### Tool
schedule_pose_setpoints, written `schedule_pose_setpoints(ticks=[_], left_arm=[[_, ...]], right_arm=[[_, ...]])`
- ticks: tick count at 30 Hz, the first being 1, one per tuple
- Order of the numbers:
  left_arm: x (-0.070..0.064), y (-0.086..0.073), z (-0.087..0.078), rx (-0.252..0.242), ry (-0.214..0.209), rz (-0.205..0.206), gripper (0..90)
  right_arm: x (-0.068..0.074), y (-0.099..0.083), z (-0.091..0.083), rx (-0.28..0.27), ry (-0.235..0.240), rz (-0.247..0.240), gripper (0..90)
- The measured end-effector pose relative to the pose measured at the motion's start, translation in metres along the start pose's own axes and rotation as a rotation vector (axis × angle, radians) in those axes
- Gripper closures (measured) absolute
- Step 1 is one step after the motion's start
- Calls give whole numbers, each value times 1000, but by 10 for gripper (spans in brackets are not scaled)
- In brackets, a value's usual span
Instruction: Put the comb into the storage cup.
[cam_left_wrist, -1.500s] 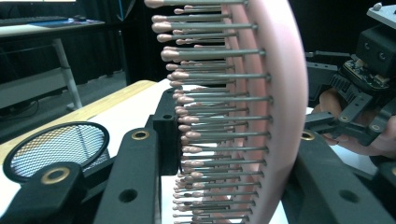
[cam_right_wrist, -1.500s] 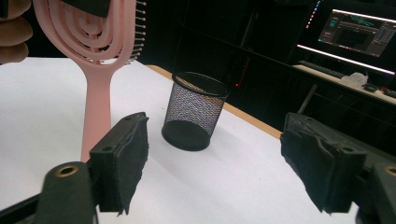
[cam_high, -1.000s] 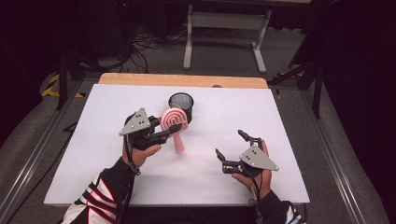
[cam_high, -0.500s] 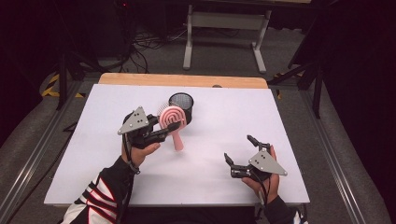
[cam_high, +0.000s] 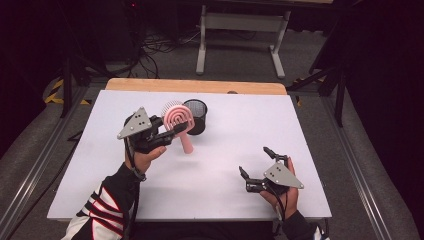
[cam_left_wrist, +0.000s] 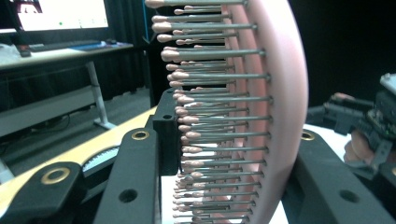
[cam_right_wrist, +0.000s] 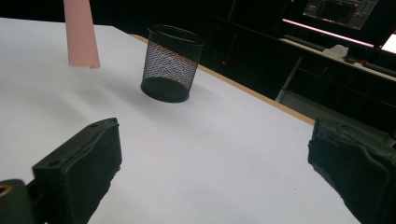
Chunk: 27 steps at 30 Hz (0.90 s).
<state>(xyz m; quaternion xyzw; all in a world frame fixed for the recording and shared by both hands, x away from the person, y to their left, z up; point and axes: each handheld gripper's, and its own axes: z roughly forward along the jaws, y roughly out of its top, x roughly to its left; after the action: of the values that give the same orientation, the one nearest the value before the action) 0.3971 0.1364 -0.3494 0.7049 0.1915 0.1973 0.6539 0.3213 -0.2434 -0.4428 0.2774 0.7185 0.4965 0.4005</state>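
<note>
The left gripper (cam_high: 167, 134) is grasping a pink hairbrush (cam_high: 178, 122) by its round head and holds it up off the white counter (cam_high: 225, 165), with the handle pointing down. A black mesh cup (cam_high: 195, 116) stands just beside the brush, at 3 o'clock from it. The right gripper (cam_high: 254, 167) is released and holds nothing, down near the counter's 5 o'clock corner.

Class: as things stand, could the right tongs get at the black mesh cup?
Probably yes: the right tongs are open, and bare table lies between them and the mesh cup.
</note>
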Motion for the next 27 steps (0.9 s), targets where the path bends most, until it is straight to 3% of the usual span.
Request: schedule_pose_setpoints(ticks=[27], left_arm=[[23, 38, 19, -2, 35, 25, 628]], right_arm=[[1, -1, 2, 1, 11, -4, 47]])
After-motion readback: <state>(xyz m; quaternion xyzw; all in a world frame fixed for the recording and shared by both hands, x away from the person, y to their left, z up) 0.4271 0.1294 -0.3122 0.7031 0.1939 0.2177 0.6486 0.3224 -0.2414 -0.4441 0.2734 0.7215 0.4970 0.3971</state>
